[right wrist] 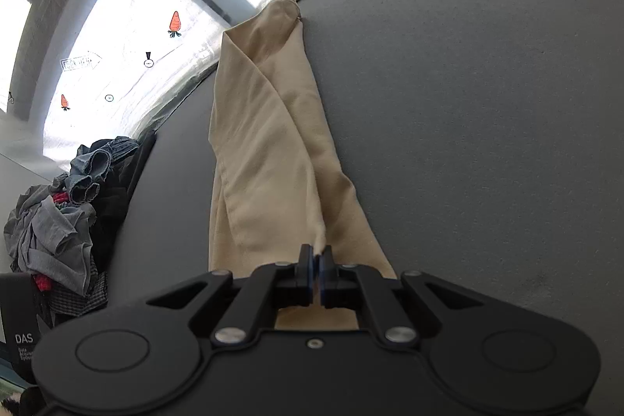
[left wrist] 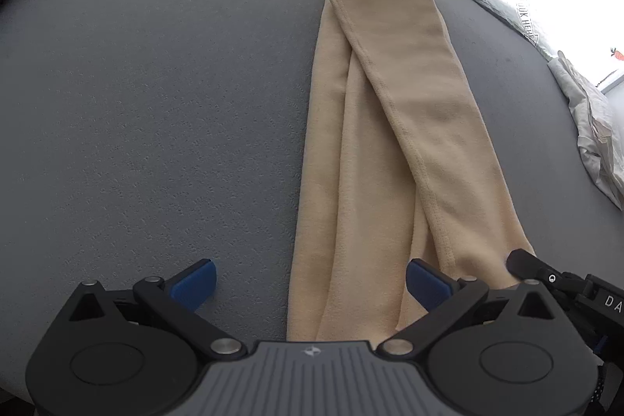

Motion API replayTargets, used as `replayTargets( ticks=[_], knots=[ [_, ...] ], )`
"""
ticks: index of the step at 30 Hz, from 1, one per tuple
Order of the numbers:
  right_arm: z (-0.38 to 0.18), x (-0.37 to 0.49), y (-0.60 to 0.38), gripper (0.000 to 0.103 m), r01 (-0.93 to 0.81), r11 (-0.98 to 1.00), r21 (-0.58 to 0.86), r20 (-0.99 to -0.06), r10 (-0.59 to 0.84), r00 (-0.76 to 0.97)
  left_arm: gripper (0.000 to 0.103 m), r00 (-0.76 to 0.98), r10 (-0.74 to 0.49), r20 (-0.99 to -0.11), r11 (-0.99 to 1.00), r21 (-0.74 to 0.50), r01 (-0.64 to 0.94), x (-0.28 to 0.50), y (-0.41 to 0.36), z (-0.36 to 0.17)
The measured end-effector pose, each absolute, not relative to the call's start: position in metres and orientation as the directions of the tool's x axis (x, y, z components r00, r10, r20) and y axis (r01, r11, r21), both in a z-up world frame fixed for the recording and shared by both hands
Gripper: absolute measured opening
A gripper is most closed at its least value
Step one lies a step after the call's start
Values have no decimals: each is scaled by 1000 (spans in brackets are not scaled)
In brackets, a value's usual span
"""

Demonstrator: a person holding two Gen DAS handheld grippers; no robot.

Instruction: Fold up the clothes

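My right gripper [right wrist: 316,254] has its fingers pinching the near end of the beige garment [left wrist: 390,112], while my left gripper [left wrist: 310,285] hangs spread wide over that end. The garment lies on the grey bench [left wrist: 156,104] already narrowed lengthwise into a long strip, so I judge the crosswise folds remain, as does the unfolded pile [right wrist: 66,221] at the bench's edge.

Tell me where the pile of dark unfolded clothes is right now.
The pile of dark clothes sits at the left edge of the grey table in the right wrist view, left of the beige garment, below the window.
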State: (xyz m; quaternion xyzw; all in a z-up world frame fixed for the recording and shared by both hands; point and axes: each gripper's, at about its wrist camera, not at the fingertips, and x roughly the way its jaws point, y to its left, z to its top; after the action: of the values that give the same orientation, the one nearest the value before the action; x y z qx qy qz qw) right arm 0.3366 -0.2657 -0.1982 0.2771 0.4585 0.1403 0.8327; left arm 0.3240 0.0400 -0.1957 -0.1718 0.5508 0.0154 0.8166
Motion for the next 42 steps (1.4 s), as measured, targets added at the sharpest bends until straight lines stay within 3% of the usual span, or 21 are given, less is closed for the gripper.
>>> replayTargets(
  ticks=[15, 17, 19, 20, 28, 33, 39, 40, 42],
  knots=[
    [-216, 324, -268, 5, 74, 837, 542, -760, 450, 468, 103, 367, -134, -921, 967, -202, -154, 308, 36, -199],
    [-212, 325, -268, 11, 69, 846, 529, -763, 438, 476, 103, 369, -137, -919, 964, -210, -163, 308, 38, -198],
    [-207, 326, -268, 29, 56, 859, 510, -762, 420, 493, 103, 374, -139, -917, 962, -215, -170, 309, 40, -197],
    [-205, 327, -269, 33, 56, 863, 502, -762, 411, 501, 102, 377, -137, -916, 962, -215, -171, 309, 40, -197],
    [-208, 334, -272, 35, 58, 877, 477, -775, 388, 499, 97, 399, -131, -908, 967, -205, -150, 304, 39, -194],
    [-211, 335, -263, 35, 7, 903, 430, -785, 371, 496, 81, 422, -121, -898, 982, -171, -82, 301, 30, -193],
    [-208, 331, -241, 36, -145, 947, 287, -801, 321, 505, 55, 453, -141, -881, 987, -160, -4, 293, 18, -192],
    [-208, 331, -238, 25, -174, 947, 271, -802, 322, 503, 50, 456, -147, -878, 986, -164, 3, 292, 17, -192],
    [-206, 330, -236, 14, -215, 940, 265, -798, 339, 498, 42, 463, -151, -874, 985, -170, 2, 293, 15, -191]
  ],
)
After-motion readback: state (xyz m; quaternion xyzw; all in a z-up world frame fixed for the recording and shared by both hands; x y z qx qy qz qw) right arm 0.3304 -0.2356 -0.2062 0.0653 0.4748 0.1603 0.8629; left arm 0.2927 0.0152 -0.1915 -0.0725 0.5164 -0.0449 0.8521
